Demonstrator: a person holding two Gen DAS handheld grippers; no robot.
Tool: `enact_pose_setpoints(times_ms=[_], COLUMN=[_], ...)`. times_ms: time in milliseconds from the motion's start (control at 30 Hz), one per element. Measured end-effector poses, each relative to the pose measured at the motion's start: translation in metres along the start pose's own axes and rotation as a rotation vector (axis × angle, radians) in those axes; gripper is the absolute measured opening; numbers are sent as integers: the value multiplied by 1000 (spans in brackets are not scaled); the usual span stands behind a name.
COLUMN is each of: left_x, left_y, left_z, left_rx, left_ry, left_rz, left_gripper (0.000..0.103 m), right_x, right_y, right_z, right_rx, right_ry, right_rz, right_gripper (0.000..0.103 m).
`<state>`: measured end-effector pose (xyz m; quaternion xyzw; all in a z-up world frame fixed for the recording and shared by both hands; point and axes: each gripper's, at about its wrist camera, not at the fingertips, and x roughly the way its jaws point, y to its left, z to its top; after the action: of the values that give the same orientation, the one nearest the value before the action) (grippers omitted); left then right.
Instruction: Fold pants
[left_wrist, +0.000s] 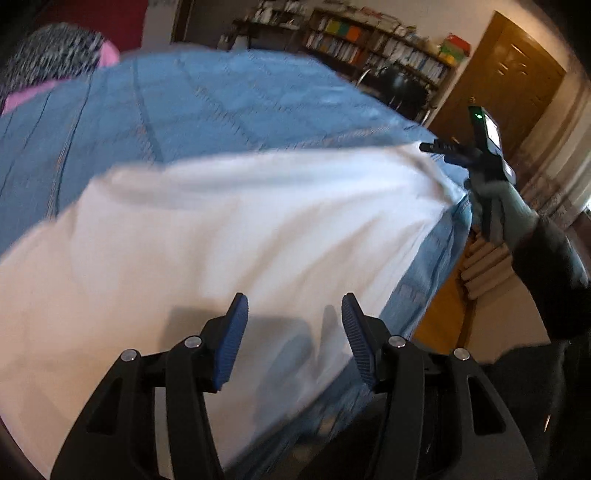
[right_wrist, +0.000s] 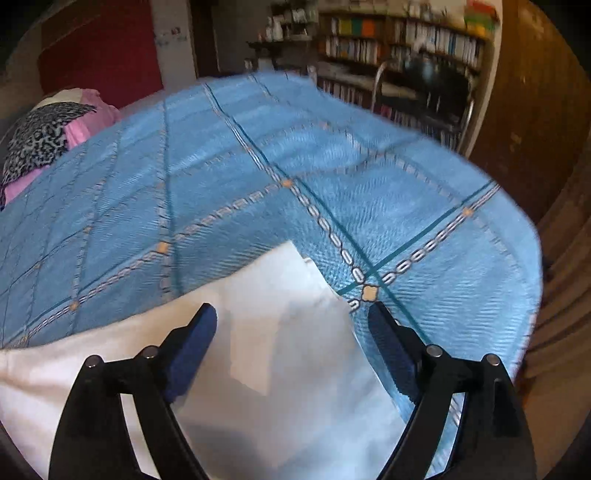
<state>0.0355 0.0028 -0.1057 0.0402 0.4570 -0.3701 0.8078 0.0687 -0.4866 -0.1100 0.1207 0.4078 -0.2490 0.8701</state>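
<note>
pants: white, lying flat on the blue bedspread of the bed, near its edge | left tongs: spread, above the pants, nothing between the pads | right tongs: spread wide over a corner of the pants, pinching nothing | pillows at far end of bed | bookshelf behind

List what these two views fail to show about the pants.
- Left wrist view: pants smeared by motion blur; seams and waistband unreadable, near end cut off by the frame's edge.
- Right wrist view: only one corner shows; the rest runs under the right gripper.
</note>
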Motion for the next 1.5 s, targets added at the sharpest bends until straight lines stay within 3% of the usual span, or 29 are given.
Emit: enact_pose_setpoints(times_ms=[133,267,333,567,667,767,933,1067,1167,1267,1500], left_x=[22,43,49,51,47,42,33,44,60,81,102], left_y=[-20,-34,-40,-58,-60,-59,-84,-103,-109,-110,-100], left_z=[22,20,17,-12,-14,-7,21,48,61,74,73], left_rx=[16,58,79,205,223,198,230,253,259,233,172], left_ry=[-9,42,63,125,136,129,38,4,5,30,74], left_rz=[-21,-27,-26,33,17,-33,-93,-87,-83,-86,-60], left_gripper=[55,55,55,59,60,60,62,62,63,63,63], right_x=[-34,-48,-50,-52,-61,-58,-72,-82,-89,-81,-36], right_y=[20,49,62,78,75,64,36,-6,-40,-64,-98], right_z=[-18,-46,-58,-115,-141,-152,-138,-118,-103,-89,-61], right_rx=[-31,-83,-124,-280,-325,-286,-148,28,115,119,180], right_ry=[-25,49,80,123,113,156,119,65,-13,-58,-58], right_rz=[128,300,342,318,293,320,410,453,419,356,303], right_gripper=[84,84,84,85,87,91,89,89,85,85,76])
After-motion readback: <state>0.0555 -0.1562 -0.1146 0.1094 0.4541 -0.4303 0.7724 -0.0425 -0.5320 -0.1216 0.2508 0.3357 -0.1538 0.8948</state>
